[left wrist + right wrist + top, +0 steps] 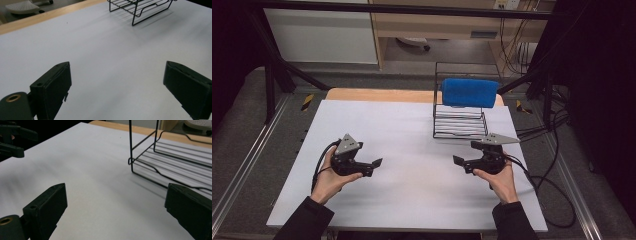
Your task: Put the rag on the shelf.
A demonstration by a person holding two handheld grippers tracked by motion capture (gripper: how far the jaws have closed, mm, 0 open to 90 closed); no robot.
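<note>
A blue folded pad (469, 92) lies on top of a black wire rack (460, 120) at the back right of the white tabletop (412, 200). My left gripper (375, 168) sits low over the table at the left, held in a hand, jaws open and empty (117, 67). At the right, my right gripper (465, 153) is just in front of the rack, open too, with nothing between its jaws (117, 188). The rack's lower shelf (172, 152) stands close ahead in the right gripper view, with the left gripper (12, 141) far off. The rack (140, 10) is also in the left gripper view.
A wooden strip (377, 95) runs along the table's far edge. Black cables (552, 190) loop on the floor to the right. Dark frame struts (277, 75) rise at the back left. White tabletop lies between the two grippers.
</note>
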